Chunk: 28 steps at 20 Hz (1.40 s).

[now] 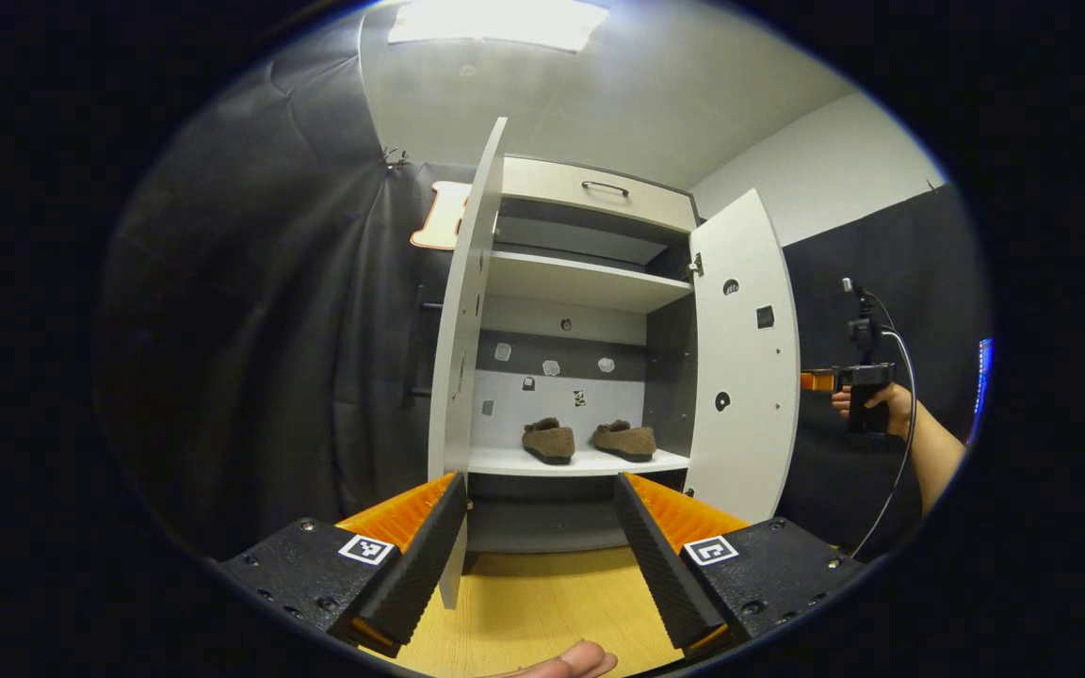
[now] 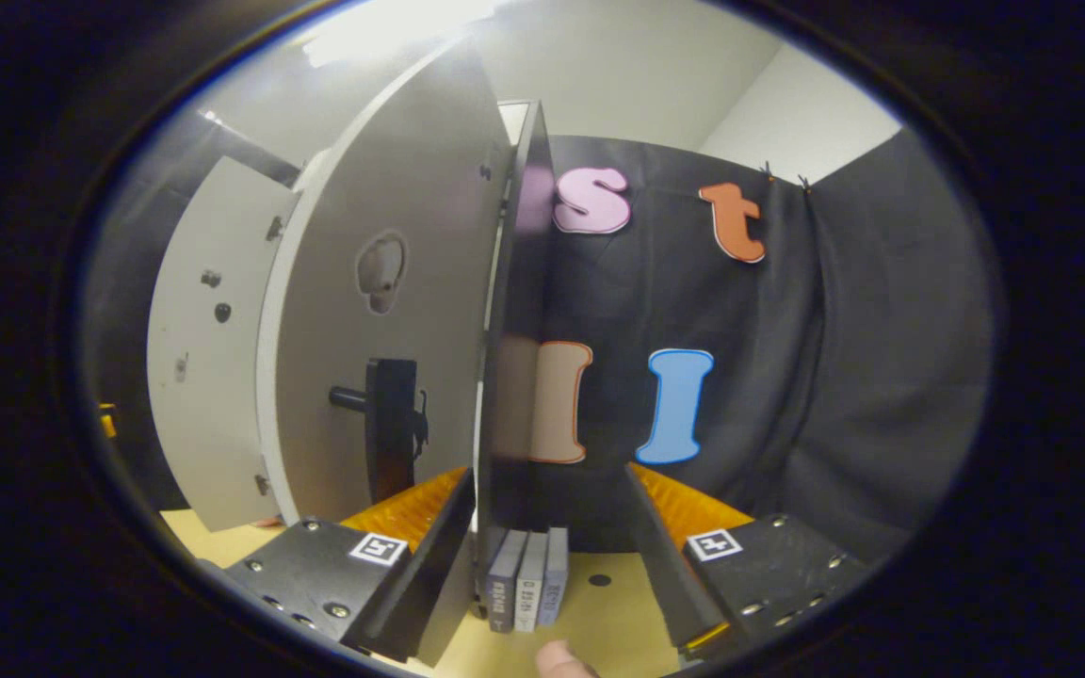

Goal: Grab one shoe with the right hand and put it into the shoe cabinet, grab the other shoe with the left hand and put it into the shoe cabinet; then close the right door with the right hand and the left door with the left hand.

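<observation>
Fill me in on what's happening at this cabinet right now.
A person holds tongs in each hand at an open shoe cabinet. Both brown shoes, one beside the other, already sit on the lower shelf. Both doors are open. The right tongs are open at the right door, beside its edge. The left tongs are open, facing the cabinet next to the left door. Closing the doors is what remains.

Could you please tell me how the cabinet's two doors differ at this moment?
In the left gripper view, the left door is swung out towards the camera, nearly edge-on, while the right door shows its broad inner face. The right gripper reaches in behind the right door's outer face; the left gripper is open, its fingers either side of the left door's lower edge. Both doors are pale and open, with both shoes shelved.
</observation>
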Each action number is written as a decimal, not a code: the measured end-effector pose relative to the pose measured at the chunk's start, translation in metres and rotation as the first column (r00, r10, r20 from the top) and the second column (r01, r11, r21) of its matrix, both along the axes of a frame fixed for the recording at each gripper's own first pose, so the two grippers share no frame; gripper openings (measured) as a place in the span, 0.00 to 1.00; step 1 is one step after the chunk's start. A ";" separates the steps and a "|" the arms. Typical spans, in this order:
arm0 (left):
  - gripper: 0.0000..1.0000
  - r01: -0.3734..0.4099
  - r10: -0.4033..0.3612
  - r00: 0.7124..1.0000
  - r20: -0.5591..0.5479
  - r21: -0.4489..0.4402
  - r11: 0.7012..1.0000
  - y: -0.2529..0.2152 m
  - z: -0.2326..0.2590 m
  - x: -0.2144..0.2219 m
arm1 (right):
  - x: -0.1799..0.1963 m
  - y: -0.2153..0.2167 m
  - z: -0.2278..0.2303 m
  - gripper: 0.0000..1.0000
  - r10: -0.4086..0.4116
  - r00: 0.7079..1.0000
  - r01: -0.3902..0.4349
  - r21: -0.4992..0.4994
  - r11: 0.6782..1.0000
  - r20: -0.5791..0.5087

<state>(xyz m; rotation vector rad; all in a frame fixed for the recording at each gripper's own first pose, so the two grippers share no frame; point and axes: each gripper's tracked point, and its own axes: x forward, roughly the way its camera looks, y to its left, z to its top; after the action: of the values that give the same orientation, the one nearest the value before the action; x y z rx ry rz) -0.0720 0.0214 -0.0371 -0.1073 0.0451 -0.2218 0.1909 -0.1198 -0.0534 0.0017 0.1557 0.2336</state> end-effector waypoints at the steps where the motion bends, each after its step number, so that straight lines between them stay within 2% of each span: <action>1: 0.96 0.005 -0.005 1.000 -0.002 -0.001 1.000 0.000 -0.001 -0.002 | -0.001 0.006 -0.002 0.89 0.006 1.000 -0.006 0.012 1.000 -0.011; 2: 0.93 0.009 -0.009 1.000 -0.004 -0.004 1.000 0.000 -0.002 -0.001 | -0.003 0.014 -0.002 0.91 0.016 1.000 -0.016 0.022 1.000 -0.019; 3: 0.96 0.009 -0.009 1.000 -0.004 -0.007 1.000 0.000 -0.003 -0.001 | -0.005 0.025 0.000 0.91 0.031 0.999 -0.030 0.030 0.999 -0.023; 5: 0.93 0.006 -0.006 1.000 -0.011 -0.011 1.000 0.002 -0.007 0.001 | -0.007 0.042 0.001 0.89 0.052 0.998 -0.051 0.034 0.998 -0.024; 6: 0.96 0.001 -0.001 1.000 -0.016 -0.012 1.000 0.005 -0.010 0.001 | -0.008 0.050 0.000 0.91 0.060 0.998 -0.059 0.040 0.997 -0.026; 11: 0.96 -0.063 0.063 0.998 -0.012 0.007 0.998 0.022 -0.014 0.010 | -0.011 0.082 0.002 0.91 0.029 0.999 -0.028 0.053 0.998 -0.023; 12: 0.92 -0.072 0.072 0.997 -0.010 0.014 0.997 0.024 -0.016 0.014 | -0.013 0.087 0.003 0.89 0.028 0.999 -0.027 0.045 0.999 -0.016; 13: 0.96 -0.071 0.071 0.997 -0.015 0.007 0.997 0.023 -0.018 0.016 | -0.012 0.093 0.004 0.89 0.024 1.000 -0.023 0.042 0.999 -0.011; 15: 0.96 -0.043 0.042 0.999 -0.029 -0.028 0.999 0.015 -0.026 0.019 | -0.011 0.106 0.005 0.91 0.025 1.000 -0.025 0.034 0.999 -0.005; 16: 0.93 -0.037 0.035 0.998 -0.044 -0.039 0.999 0.017 -0.034 0.023 | -0.011 0.112 0.005 0.91 0.021 1.000 -0.020 0.036 0.999 -0.003; 17: 0.96 -0.037 0.034 0.998 -0.060 -0.045 0.998 0.018 -0.040 0.026 | -0.010 0.120 0.006 0.92 0.019 1.000 -0.019 0.040 0.999 0.002; 22: 0.96 -0.061 0.061 0.995 -0.081 -0.005 0.998 0.032 -0.055 0.034 | -0.006 0.164 0.005 0.93 0.044 0.999 -0.044 0.101 0.994 0.007; 23: 0.93 -0.067 0.067 0.995 -0.079 0.003 0.998 0.036 -0.055 0.034 | -0.006 0.166 0.006 0.96 0.037 0.999 -0.039 0.091 0.995 0.015; 25: 0.96 -0.073 0.074 0.995 -0.061 0.014 0.997 0.045 -0.055 0.035 | -0.006 0.158 0.009 0.95 0.003 0.998 -0.006 0.058 0.998 0.058; 27: 1.00 -0.084 0.085 0.995 -0.047 0.012 0.996 0.056 -0.055 0.035 | -0.011 0.161 0.009 0.95 0.020 0.997 -0.024 0.065 0.998 0.069; 28: 0.96 -0.099 0.100 0.994 -0.046 0.018 0.995 0.065 -0.058 0.033 | -0.014 0.160 0.007 0.94 0.021 0.997 -0.025 0.066 0.997 0.068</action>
<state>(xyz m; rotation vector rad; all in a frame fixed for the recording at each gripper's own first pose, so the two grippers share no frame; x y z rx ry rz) -0.0391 0.0859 -0.0950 -0.0985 0.0884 -0.1189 0.1766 0.0405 -0.0462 0.0585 0.0806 0.2615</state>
